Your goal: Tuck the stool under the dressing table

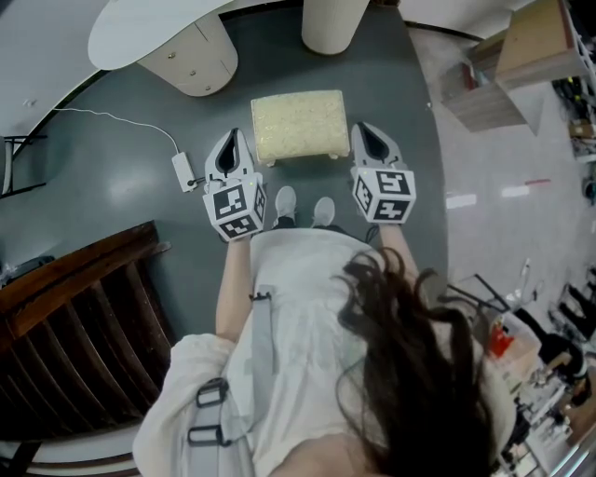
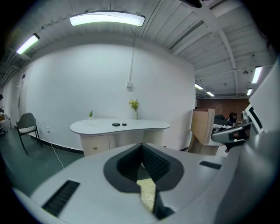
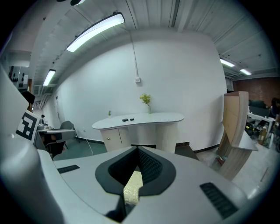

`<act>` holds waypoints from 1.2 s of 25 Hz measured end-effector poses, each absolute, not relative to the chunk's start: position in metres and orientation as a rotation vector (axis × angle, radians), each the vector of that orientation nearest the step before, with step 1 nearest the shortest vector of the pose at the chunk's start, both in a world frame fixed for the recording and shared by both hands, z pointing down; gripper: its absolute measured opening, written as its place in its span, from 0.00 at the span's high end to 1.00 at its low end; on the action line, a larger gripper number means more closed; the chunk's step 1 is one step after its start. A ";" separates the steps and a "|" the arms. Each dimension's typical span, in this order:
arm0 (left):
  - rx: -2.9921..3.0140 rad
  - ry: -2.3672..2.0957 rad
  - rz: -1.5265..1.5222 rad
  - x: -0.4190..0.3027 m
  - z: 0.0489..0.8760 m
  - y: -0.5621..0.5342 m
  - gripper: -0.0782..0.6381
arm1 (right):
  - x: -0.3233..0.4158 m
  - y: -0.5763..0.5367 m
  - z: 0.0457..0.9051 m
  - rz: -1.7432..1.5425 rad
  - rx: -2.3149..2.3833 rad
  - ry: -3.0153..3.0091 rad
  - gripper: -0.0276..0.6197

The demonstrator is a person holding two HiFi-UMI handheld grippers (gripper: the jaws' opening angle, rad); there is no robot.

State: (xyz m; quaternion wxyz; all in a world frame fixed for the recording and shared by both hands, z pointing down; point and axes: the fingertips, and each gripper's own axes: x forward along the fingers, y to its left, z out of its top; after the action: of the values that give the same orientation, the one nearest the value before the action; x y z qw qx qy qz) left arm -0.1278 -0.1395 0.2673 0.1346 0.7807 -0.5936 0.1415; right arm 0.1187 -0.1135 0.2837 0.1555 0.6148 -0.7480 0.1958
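The stool (image 1: 300,126), low with a cream padded seat, stands on the grey floor just ahead of the person's shoes. Beyond it is the white dressing table (image 1: 149,28) with a drawer pedestal (image 1: 191,61) and a round leg (image 1: 333,23). My left gripper (image 1: 233,138) hangs by the stool's near left corner, my right gripper (image 1: 366,130) by its right side. Both are shut and hold nothing, and no contact with the stool shows. In both gripper views a sliver of the seat (image 2: 148,192) (image 3: 132,186) shows below the shut jaws, with the table (image 2: 120,127) (image 3: 140,119) farther off.
A power strip (image 1: 183,171) with a white cable lies on the floor left of the stool. A dark wooden slatted frame (image 1: 84,307) fills the lower left. Wooden panels (image 1: 531,47) lean at the upper right. A grey chair (image 2: 27,124) stands by the wall, left of the table.
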 end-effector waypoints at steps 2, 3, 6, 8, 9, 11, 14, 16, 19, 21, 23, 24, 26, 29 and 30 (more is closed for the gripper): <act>2.263 -1.710 0.405 -0.129 0.269 -0.141 0.88 | 0.116 -0.114 0.286 0.556 1.743 -2.144 0.95; 2.265 -1.700 0.393 -0.130 0.269 -0.141 0.88 | 0.114 -0.115 0.285 0.563 1.735 -2.156 0.95; 2.263 -1.679 0.317 -0.134 0.268 -0.144 0.68 | 0.104 -0.117 0.282 0.582 1.709 -2.217 0.63; 2.266 -1.703 0.267 -0.138 0.264 -0.147 0.49 | 0.103 -0.120 0.281 0.568 1.729 -2.230 0.47; 2.270 -1.709 0.254 -0.139 0.263 -0.148 0.44 | 0.103 -0.121 0.281 0.567 1.741 -2.228 0.41; 2.256 -1.695 0.245 -0.142 0.265 -0.149 0.41 | 0.102 -0.122 0.283 0.582 1.739 -2.225 0.38; 2.225 -1.697 0.254 -0.148 0.271 -0.150 0.41 | 0.099 -0.122 0.286 0.580 1.716 -2.221 0.38; 2.218 -1.702 0.249 -0.151 0.272 -0.150 0.41 | 0.097 -0.121 0.288 0.573 1.698 -2.222 0.38; 2.182 -1.700 0.197 -0.153 0.272 -0.151 0.41 | 0.096 -0.120 0.292 0.608 1.671 -2.234 0.38; 2.180 -1.697 0.201 -0.152 0.274 -0.152 0.41 | 0.097 -0.119 0.295 0.630 1.664 -2.230 0.38; 2.179 -1.680 0.205 -0.150 0.277 -0.153 0.41 | 0.099 -0.120 0.298 0.637 1.668 -2.217 0.38; 2.168 -1.662 0.193 -0.148 0.280 -0.153 0.41 | 0.101 -0.121 0.300 0.637 1.672 -2.209 0.38; 2.138 -1.622 0.168 -0.145 0.288 -0.153 0.41 | 0.106 -0.123 0.304 0.645 1.681 -2.193 0.38; 2.135 -1.588 0.210 -0.139 0.309 -0.154 0.41 | 0.116 -0.128 0.317 0.662 1.683 -2.159 0.38; 2.142 -1.574 0.218 -0.136 0.316 -0.156 0.41 | 0.119 -0.132 0.322 0.661 1.676 -2.147 0.38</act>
State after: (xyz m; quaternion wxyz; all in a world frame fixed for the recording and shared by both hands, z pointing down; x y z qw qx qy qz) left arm -0.1358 -0.1565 0.3162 0.2350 0.7807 -0.5736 0.0794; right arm 0.1191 -0.1319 0.3221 0.1684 0.5894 -0.7551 0.2325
